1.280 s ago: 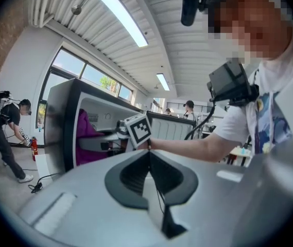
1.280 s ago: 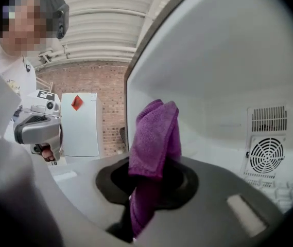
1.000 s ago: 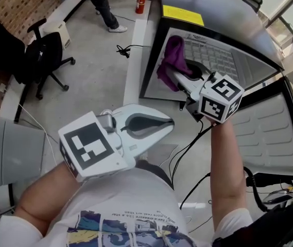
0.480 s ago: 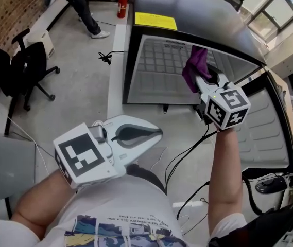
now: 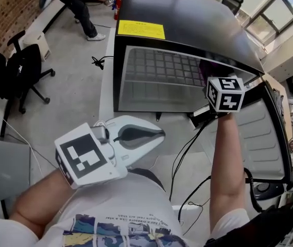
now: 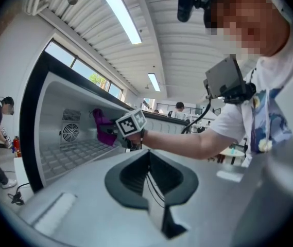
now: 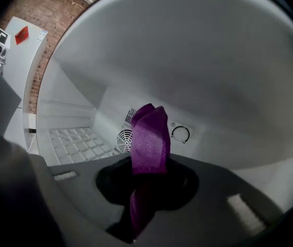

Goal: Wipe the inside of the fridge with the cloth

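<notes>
My right gripper [image 7: 145, 194] has swept from the left of the fridge [image 5: 187, 19] to the right and gone deep inside. Its jaws are clamped on the cloth [image 7: 149, 135], which is now near the far wall by the fan [image 7: 124, 138] and dial [image 7: 180, 134]. My left gripper [image 5: 154, 134] hangs near me, jaws together and empty, so I judge the wiping is under way with the far wall next.
</notes>
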Demonstrator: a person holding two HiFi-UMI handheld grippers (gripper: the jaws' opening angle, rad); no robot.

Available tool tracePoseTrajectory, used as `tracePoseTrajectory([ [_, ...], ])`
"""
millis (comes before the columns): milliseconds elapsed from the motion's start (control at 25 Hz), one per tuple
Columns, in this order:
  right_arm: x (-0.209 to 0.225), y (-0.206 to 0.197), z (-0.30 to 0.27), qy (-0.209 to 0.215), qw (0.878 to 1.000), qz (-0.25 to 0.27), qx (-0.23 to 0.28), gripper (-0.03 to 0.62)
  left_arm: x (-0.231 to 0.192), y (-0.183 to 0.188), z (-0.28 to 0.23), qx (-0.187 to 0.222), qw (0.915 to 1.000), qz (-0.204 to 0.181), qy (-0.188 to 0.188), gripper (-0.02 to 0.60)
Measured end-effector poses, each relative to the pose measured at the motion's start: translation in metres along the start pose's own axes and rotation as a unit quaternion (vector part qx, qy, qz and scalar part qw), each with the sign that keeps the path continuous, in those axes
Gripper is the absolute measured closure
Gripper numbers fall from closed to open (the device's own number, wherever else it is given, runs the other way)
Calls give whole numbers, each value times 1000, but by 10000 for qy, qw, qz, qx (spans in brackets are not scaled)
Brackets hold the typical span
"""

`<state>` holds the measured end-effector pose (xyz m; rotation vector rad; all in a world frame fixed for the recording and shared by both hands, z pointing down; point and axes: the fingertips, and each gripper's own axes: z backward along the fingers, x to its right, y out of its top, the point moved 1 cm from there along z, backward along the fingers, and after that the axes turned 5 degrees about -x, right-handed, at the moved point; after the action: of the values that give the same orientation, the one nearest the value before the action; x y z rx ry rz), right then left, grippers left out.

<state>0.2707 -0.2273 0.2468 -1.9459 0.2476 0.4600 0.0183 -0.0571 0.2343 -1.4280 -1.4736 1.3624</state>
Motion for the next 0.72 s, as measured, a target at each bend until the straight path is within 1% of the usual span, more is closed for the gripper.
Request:
tracePoseTrajectory([
  [200,16,-10,-27,-444,9987,197,-177,540,-4,5,-12,-8,10000,-72,-8,577],
  [280,17,-14,-39,-519,9979,273,-281,540,-6,4,-15,-13,10000,-72,24,577],
  [400,17,-24,-55,-583,9958,384,-590,540,-9,0,-16,-48,9999,-53,95,577],
  [480,15,-29,-63,-555,9950,349,-759,540,-10,-1,-15,-56,9999,-47,156,577],
  [560,10,-30,-70,-430,9951,319,-836,540,-12,0,-12,-22,9997,-8,228,577],
  [720,-7,-21,-79,-96,9963,257,-811,540,-16,0,-5,5,9995,102,309,577],
])
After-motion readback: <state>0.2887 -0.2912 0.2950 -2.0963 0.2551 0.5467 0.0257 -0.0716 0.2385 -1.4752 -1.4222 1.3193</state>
